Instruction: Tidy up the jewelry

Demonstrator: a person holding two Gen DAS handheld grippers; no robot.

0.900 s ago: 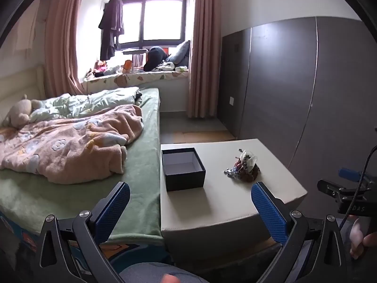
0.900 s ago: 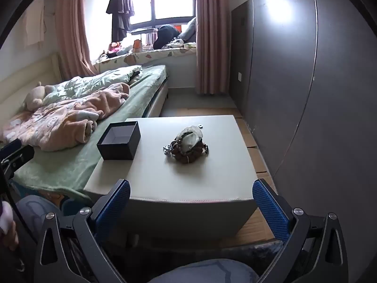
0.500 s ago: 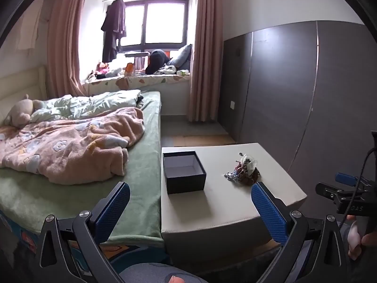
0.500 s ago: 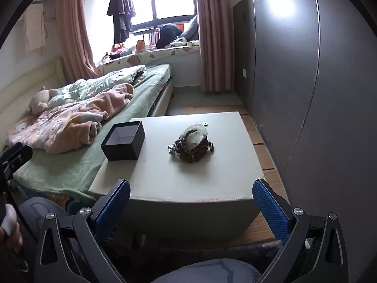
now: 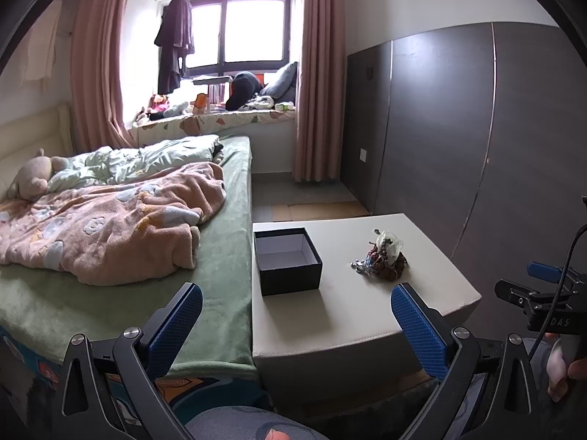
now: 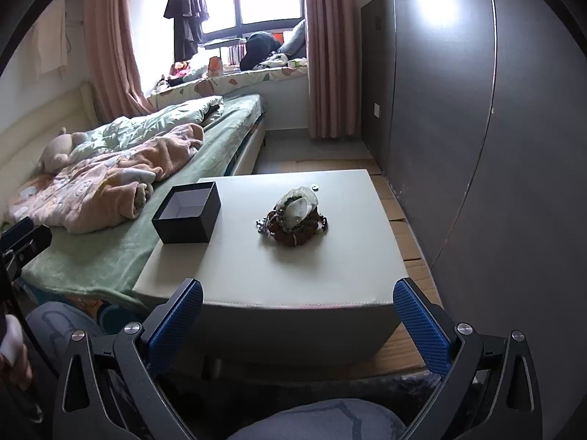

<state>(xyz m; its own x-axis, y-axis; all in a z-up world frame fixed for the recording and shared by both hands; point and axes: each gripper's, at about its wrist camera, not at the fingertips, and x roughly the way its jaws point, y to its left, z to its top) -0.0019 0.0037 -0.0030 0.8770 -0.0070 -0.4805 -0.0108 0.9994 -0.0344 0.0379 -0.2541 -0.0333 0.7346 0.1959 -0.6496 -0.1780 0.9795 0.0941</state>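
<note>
The jewelry pile (image 6: 293, 220) lies heaped, without clear long axis, right of the open black box (image 6: 188, 212). Both grippers, left gripper (image 5: 296, 324) and right gripper (image 6: 298, 324), tilt downward, near the table (image 6: 256, 278), jaws wide apart, empty.

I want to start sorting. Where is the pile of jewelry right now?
In the right wrist view, the jewelry pile sits mid-table, right of the open black box, apart from it.

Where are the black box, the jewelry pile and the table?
black box (image 6: 185, 225), right wrist view, on its front outer wall.
jewelry pile (image 6: 293, 222), right wrist view, on the middle of the heap.
table (image 6: 293, 275), right wrist view, on the bare top near the front edge.
</note>
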